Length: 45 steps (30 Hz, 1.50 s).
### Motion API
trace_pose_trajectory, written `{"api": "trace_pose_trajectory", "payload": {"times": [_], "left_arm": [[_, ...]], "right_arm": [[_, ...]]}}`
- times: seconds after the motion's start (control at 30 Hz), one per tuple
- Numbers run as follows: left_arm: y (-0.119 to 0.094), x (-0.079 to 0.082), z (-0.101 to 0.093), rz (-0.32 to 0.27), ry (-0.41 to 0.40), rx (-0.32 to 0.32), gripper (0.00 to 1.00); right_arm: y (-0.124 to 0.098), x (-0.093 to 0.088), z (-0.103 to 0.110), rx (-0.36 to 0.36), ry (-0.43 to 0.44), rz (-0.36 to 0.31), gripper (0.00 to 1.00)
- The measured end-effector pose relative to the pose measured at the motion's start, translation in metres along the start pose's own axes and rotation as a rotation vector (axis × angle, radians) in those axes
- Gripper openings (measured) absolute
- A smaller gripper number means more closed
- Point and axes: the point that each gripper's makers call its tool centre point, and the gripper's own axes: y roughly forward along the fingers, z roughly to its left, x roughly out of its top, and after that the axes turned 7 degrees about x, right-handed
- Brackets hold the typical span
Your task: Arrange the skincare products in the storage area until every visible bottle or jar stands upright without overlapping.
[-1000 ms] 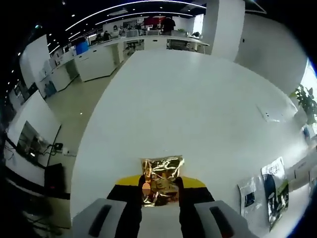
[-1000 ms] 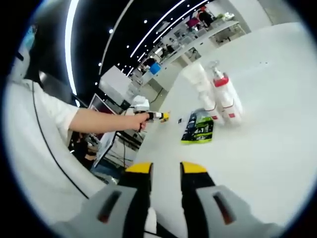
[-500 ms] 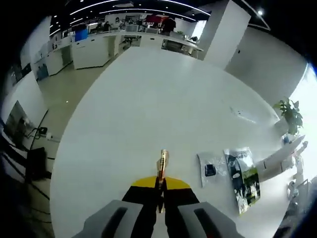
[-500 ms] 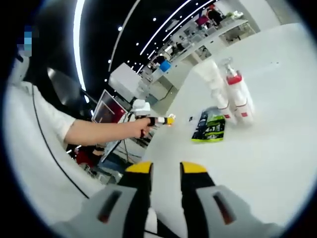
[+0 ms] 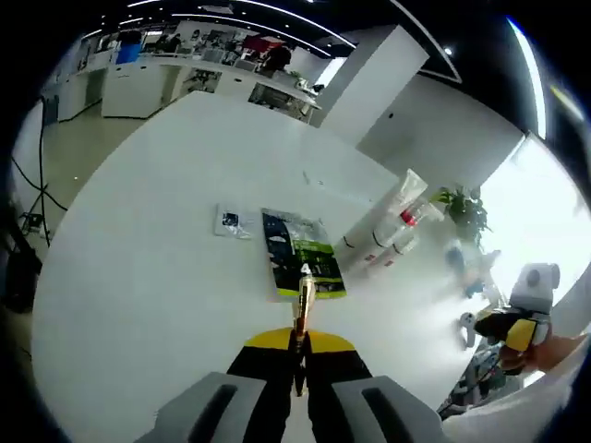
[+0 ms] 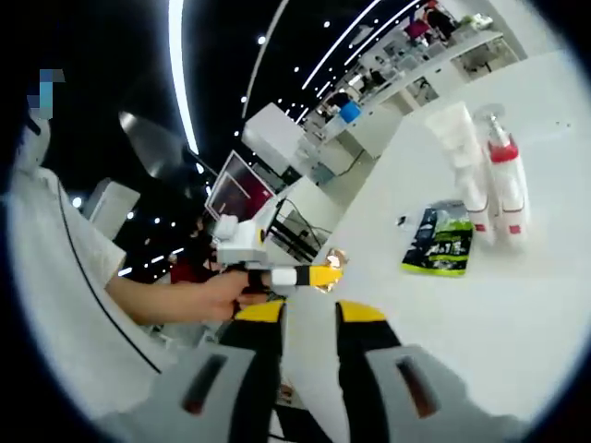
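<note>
My left gripper [image 5: 297,338] is shut on a gold foil sachet [image 5: 303,293], seen edge-on above the white table [image 5: 138,277]. Beyond it lie a green-and-black sachet [image 5: 300,263] and a small white sachet [image 5: 231,221]. A white tube [image 5: 404,196] and a red-collared spray bottle [image 5: 399,229] sit together right of them; I cannot tell if they stand or lie. In the right gripper view my right gripper [image 6: 309,316] is open and holds nothing. The left gripper [image 6: 325,275] hovers just above it with the gold sachet [image 6: 335,257]. The green sachet [image 6: 441,247], tube [image 6: 457,152] and bottle [image 6: 503,185] are further right.
The right gripper [image 5: 506,325] and a hand show at the right edge of the left gripper view, off the table's near edge. A person in a white shirt [image 6: 65,295] holds the left gripper. Desks and a potted plant [image 5: 466,210] stand beyond the table.
The gold sachet has turned from flat to edge-on in the left jaws. The left gripper swung toward the products and closer to the right gripper.
</note>
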Motion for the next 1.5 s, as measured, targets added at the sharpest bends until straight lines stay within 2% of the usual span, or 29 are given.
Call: {"api": "trace_pose_trajectory", "payload": {"times": [0.1,0.17,0.3,0.67,0.9,1.17,1.4,1.5], "left_arm": [[-0.011,-0.011,-0.019,-0.014,-0.031,-0.018,0.03],[-0.02,-0.017,-0.039,-0.028,-0.066,-0.051,0.03],[-0.031,-0.027,-0.063,-0.023,0.001,-0.081,0.03],[-0.056,-0.011,-0.106,-0.065,0.042,-0.175,0.04],[-0.06,-0.01,-0.122,-0.078,0.12,-0.19,0.03],[-0.058,-0.009,-0.132,-0.075,0.131,-0.215,0.02],[-0.06,0.006,-0.14,-0.122,0.139,-0.251,0.02],[-0.058,0.005,-0.14,-0.12,0.144,-0.25,0.02]], "right_arm": [[0.001,-0.003,0.003,0.022,-0.004,0.013,0.23],[0.003,-0.005,0.009,0.049,-0.009,0.025,0.23],[0.006,-0.006,0.016,0.078,-0.021,0.039,0.23],[0.011,0.01,0.034,0.143,-0.079,0.024,0.24],[0.001,0.017,0.032,0.148,-0.108,0.005,0.25],[-0.005,0.026,0.034,0.152,-0.113,-0.026,0.26],[-0.016,0.036,0.045,0.166,-0.142,-0.067,0.28],[-0.019,0.034,0.044,0.158,-0.157,-0.064,0.28]]}}
